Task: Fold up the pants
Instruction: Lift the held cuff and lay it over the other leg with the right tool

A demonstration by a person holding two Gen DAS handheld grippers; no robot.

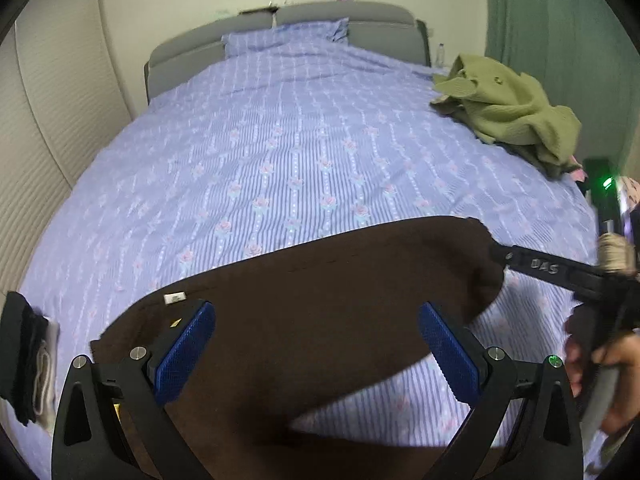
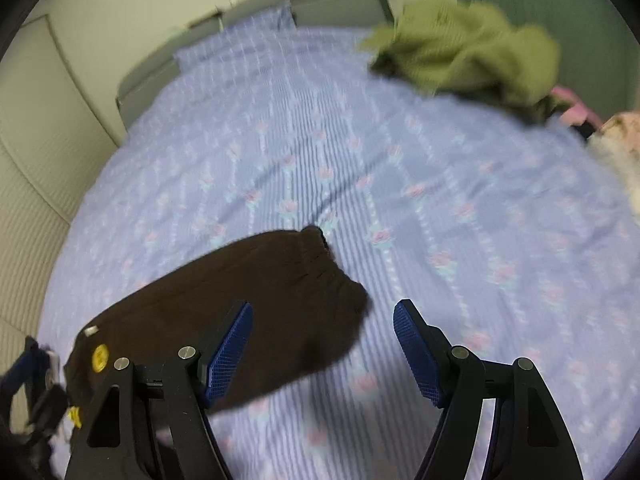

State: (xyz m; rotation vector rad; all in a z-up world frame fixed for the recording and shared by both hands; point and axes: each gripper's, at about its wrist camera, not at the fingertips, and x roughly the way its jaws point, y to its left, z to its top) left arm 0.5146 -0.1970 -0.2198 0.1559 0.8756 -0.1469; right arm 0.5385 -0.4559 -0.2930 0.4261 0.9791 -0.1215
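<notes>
A bed [image 1: 280,152] with a lilac striped, flower-printed cover fills the room, with a grey headboard [image 1: 340,16] at its far end. The brown pants [image 1: 320,300] lie flat on the near part of the bed, with a small white label [image 1: 175,298] at one edge. An olive garment [image 1: 508,108] lies crumpled at the far right. The left tongs [image 1: 316,344] hover above the pants, released, nothing between the blue pads. The right tongs [image 2: 322,344] point steeply down beside the pants' edge, likewise released and empty. A hand [image 1: 600,364] grips the right tool's handle.
</notes>
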